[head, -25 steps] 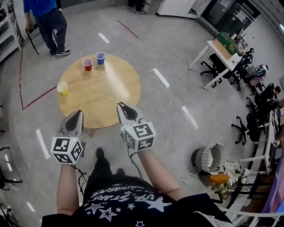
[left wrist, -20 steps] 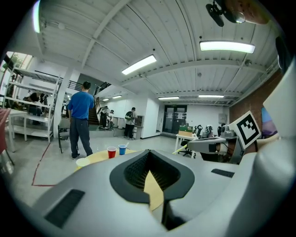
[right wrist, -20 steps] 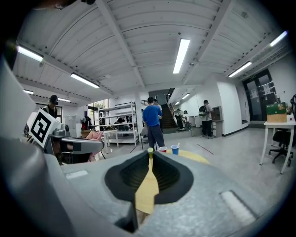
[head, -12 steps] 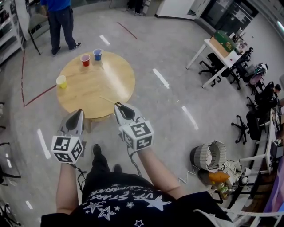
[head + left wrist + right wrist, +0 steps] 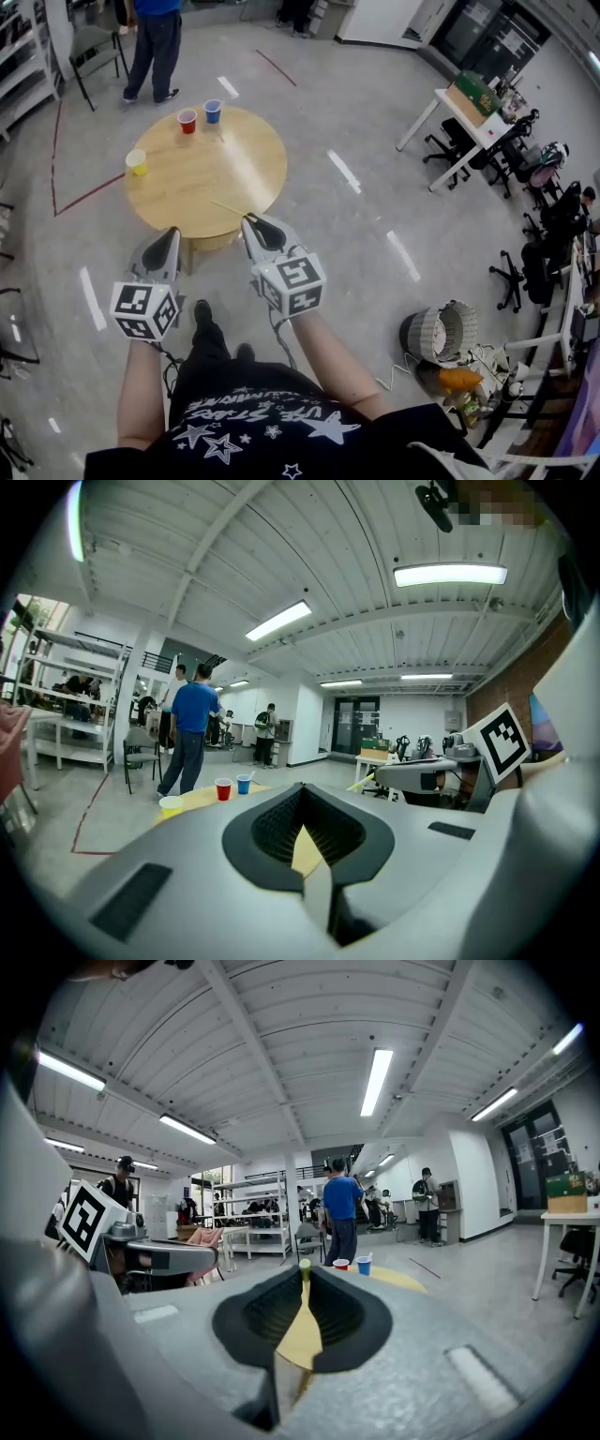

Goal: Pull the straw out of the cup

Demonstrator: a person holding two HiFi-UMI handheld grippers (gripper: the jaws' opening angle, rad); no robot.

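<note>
A round wooden table (image 5: 206, 173) carries a red cup (image 5: 187, 120), a blue cup (image 5: 213, 111) and a yellow cup (image 5: 137, 161). My right gripper (image 5: 247, 221) hovers over the table's near edge, shut on a thin yellow straw (image 5: 228, 208) that sticks out forward and to the left. In the right gripper view the straw's end (image 5: 304, 1265) shows between the tips, with the red cup (image 5: 341, 1265) and blue cup (image 5: 364, 1264) far ahead. My left gripper (image 5: 172, 232) is beside it, shut and empty. A pale straw seems to stand in the blue cup (image 5: 244, 784).
A person in a blue top (image 5: 157, 42) stands beyond the table near a chair (image 5: 92, 42). White desks with office chairs (image 5: 469, 112) lie to the right, and a wire basket (image 5: 441, 330) sits on the floor at the right. Shelving (image 5: 21, 56) is at the far left.
Both grippers have drawn back toward the table's near edge, the right one still gripping the yellow straw. The person in blue has walked farther from the table.
</note>
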